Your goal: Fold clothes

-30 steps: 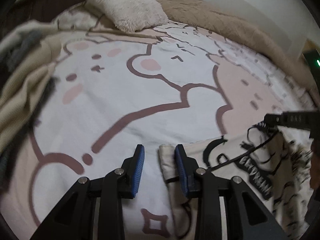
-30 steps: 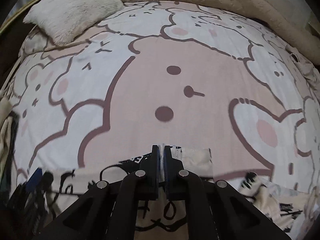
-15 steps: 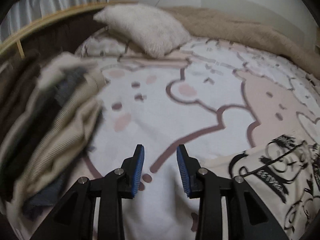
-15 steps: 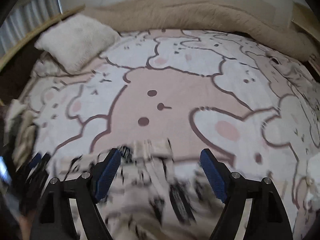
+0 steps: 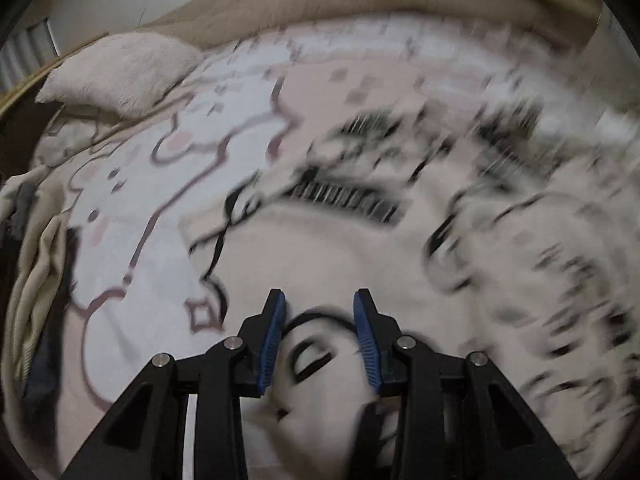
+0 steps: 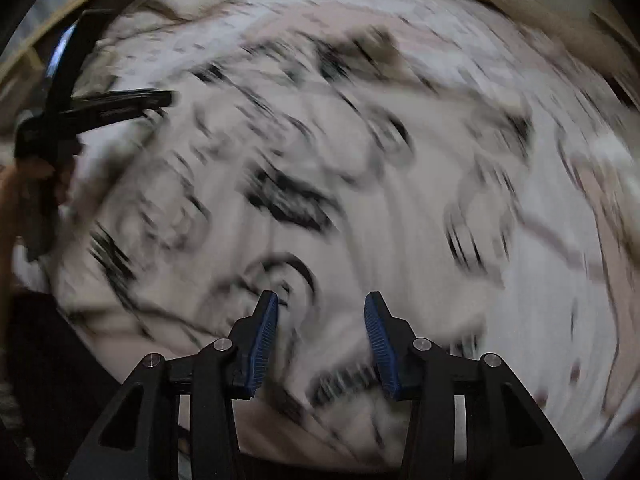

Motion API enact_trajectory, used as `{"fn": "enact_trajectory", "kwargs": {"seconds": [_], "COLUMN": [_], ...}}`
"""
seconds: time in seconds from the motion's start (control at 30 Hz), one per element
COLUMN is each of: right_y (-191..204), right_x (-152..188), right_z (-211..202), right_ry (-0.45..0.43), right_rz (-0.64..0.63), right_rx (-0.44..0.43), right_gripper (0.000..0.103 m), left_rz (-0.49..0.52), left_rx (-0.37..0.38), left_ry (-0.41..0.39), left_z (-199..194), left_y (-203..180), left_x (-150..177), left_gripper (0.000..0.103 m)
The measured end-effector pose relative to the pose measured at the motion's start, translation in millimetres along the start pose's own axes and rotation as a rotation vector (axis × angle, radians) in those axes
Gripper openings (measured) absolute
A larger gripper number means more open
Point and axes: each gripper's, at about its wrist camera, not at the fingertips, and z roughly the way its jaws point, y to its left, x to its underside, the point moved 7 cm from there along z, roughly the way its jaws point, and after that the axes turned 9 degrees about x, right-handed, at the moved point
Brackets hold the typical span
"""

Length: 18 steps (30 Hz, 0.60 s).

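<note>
Left gripper (image 5: 319,334) stood with its jaws moderately apart, nothing clamped; the blue pads (image 5: 272,344) flanked printed cloth without a visible grip. The cream garment with black print (image 5: 400,248) lay ahead of and beneath this tool, spreading to its right; the left edge of the cloth ran just left of the fingers. Beyond that edge the bear-patterned bedsheet (image 5: 160,208) lay bare up to a fluffy pillow (image 5: 120,68) at far left. A heap of other clothes (image 5: 32,264) bordered the sheet at left.

Right gripper (image 6: 322,338) was held wide, empty, over the same garment (image 6: 280,200). Heavy blur obscured the garment's far edges.
</note>
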Motion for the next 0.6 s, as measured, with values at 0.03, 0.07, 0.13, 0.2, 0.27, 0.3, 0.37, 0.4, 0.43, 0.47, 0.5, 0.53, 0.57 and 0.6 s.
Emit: {"fn": "enact_trajectory", "kwargs": {"seconds": [0.03,0.07,0.13,0.2,0.27,0.3,0.37,0.4,0.43,0.47,0.5,0.53,0.57,0.6], "right_y": [-7,-12,-19,-23,-32,-38,-61,-74,-88,-102,-116,-130,-143,-157], "right_x": [9,15,22,23,14,9,-12,-24,-36,-47,-59,-71,-82,-94], "right_z": [0,-3,-8,-13,-25,-32,-49,-53,-53,-53,-53,-53,-53,-53], "right_ry": [-0.011,-0.023,-0.034,-0.038,-0.068,-0.088,-0.164,-0.192,-0.206,-0.220,-0.234,-0.248,-0.262,-0.276], "right_rz": [0.035,0.057,0.077,0.089,0.146,0.179,0.260,0.294,0.321,0.349,0.376,0.403,0.431,0.458], "right_rx": [-0.019,-0.036,-0.053,-0.066,-0.132,-0.171,-0.219,-0.224,-0.216,-0.209,-0.202,-0.194,-0.187,-0.179], "right_gripper": [0.046,0.046,0.046,0.046,0.046,0.046,0.046,0.046,0.046,0.046,0.046,0.046,0.046,0.046], "left_rz": [-0.005,-0.011,-0.025,-0.016,-0.002,0.006,-0.011,-0.020,-0.026,-0.030,-0.022,-0.014,-0.001,0.011], "left_rx": [0.001,0.001,-0.035,-0.055,-0.080,-0.089,-0.052,-0.031,0.005,0.042,0.076,0.110,0.145,0.175], "left_ry": [-0.004,-0.008,-0.007,-0.012,-0.029,-0.054,-0.107,-0.132,-0.153,-0.173,-0.187,-0.200,-0.209,-0.215], "left_z": [1,3,0,-1,-8,-17,-39,-51,-63,-75,-85,-96,-105,-111], "left_y": [2,5,12,14,12,10,2,-3,-9,-16,-26,-36,-46,-56], "left_x": [2,3,2,5,3,-1,-11,-17,-24,-32,-41,-50,-60,-70], "left_gripper": [0.036,0.042,0.049,0.049,0.049,0.049,0.049,0.049,0.049,0.049,0.049,0.049,0.049,0.049]}}
